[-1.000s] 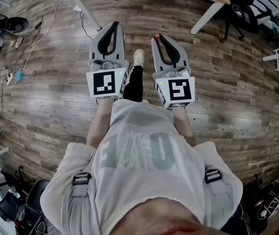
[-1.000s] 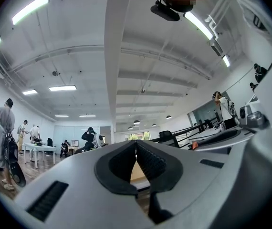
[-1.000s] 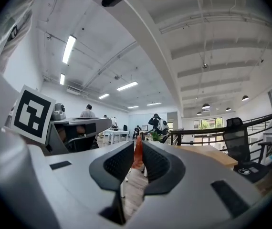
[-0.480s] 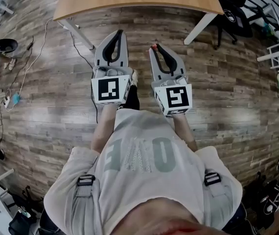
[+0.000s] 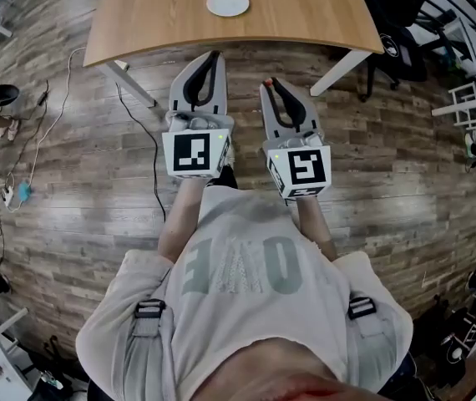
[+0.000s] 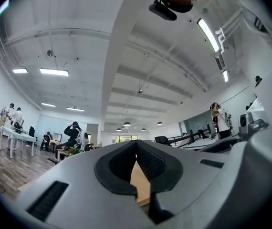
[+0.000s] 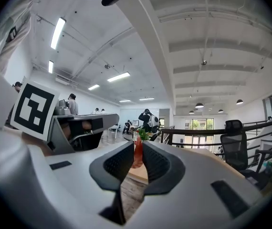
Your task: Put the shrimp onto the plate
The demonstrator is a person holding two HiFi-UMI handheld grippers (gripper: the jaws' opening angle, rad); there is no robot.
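A white plate [image 5: 227, 3] lies on the wooden table [image 5: 305, 15] at the top of the head view, ahead of both grippers. My right gripper [image 5: 269, 83] is held over the floor just short of the table's near edge. It is shut on a small red shrimp [image 7: 138, 152], which stands upright between the jaw tips of the right gripper [image 7: 137, 146]; a red speck of the shrimp [image 5: 265, 80] shows at the tips. My left gripper [image 5: 214, 55] reaches the table's edge with its jaws closed together and nothing in them. In its own view the left gripper [image 6: 136, 143] has its tips meeting.
A black office chair [image 5: 405, 19] stands right of the table. White table legs [image 5: 342, 59] slant down at both front corners. Cables [image 5: 138, 132] and a power strip lie on the wood floor at left. White racks stand at far right. Several people stand far off.
The person has walked forward: the table slid down into view and the plate now shows. Both grippers keep their pose and grip.
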